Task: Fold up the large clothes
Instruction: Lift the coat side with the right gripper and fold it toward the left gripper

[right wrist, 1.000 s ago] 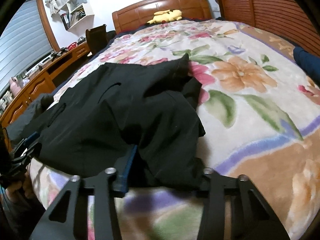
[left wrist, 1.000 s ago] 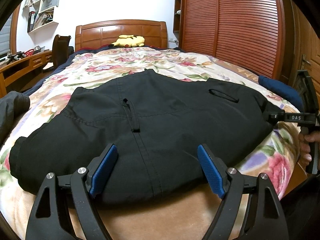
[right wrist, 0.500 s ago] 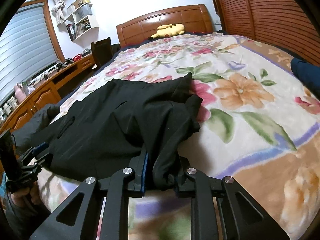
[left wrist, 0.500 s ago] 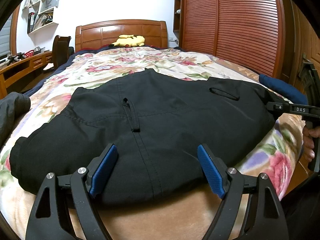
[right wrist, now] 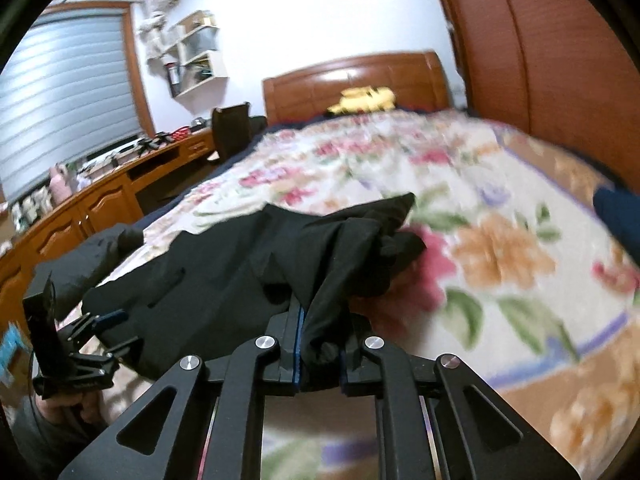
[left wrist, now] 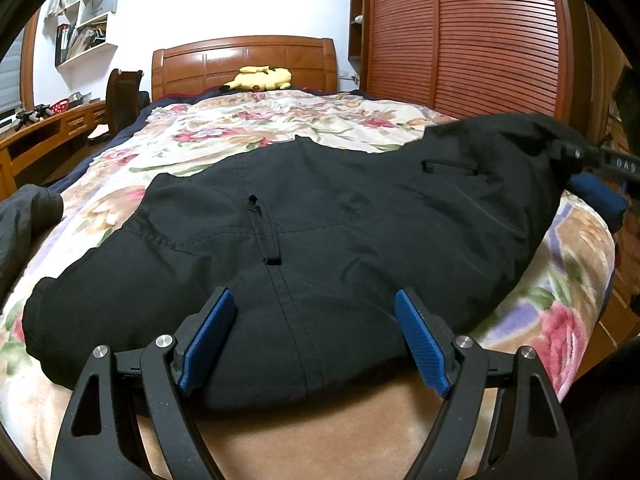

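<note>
A black jacket (left wrist: 320, 240) lies spread across the near end of the flowered bed. My left gripper (left wrist: 316, 336) is open, its blue pads either side of the jacket's near hem, holding nothing. My right gripper (right wrist: 318, 348) is shut on the jacket's right end (right wrist: 340, 264) and holds that end lifted off the bed. In the left wrist view the right gripper (left wrist: 588, 156) shows at the far right with the raised cloth bunched in it. In the right wrist view the left gripper (right wrist: 96, 332) shows at the lower left.
The flowered blanket (left wrist: 280, 120) covers the bed up to a wooden headboard (left wrist: 244, 60) with a yellow plush toy (left wrist: 260, 78). A dark garment (left wrist: 24, 220) lies at the bed's left edge. A blue cushion (left wrist: 596, 196) sits at the right. A desk (right wrist: 100, 208) runs along the left wall.
My right gripper closed on the jacket's right end and lifted it up off the bed. My left gripper stayed open at the near hem.
</note>
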A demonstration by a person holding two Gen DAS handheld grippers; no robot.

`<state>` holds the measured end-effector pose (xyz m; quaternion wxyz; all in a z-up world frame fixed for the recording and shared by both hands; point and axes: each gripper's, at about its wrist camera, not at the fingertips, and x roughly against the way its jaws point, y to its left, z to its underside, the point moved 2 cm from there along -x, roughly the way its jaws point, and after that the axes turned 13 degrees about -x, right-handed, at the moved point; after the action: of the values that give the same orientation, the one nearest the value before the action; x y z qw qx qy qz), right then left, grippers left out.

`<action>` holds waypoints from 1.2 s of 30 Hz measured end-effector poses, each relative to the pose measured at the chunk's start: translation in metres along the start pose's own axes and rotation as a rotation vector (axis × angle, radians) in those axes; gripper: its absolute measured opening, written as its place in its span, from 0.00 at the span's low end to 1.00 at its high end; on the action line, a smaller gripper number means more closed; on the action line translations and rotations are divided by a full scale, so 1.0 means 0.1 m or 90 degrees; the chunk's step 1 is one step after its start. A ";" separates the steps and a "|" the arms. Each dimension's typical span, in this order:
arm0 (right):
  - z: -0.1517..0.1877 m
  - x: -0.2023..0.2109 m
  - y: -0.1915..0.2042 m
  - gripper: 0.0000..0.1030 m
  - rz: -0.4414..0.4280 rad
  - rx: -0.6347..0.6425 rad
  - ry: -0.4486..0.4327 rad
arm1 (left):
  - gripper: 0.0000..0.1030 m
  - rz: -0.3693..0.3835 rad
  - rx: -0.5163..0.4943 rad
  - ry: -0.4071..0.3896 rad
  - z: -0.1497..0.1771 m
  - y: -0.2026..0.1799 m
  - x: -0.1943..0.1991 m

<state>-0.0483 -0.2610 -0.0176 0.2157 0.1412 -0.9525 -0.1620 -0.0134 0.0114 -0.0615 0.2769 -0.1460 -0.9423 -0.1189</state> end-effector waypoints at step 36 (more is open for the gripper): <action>0.15 -1.45 2.28 0.10 -0.121 0.249 0.158 | 0.81 -0.096 0.147 -0.067 0.62 1.38 1.03</action>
<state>0.0254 -0.0011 0.0003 0.2836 0.2879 -0.9144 0.0244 -0.0796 0.1800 -0.0347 0.2326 -0.0476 -0.9711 -0.0224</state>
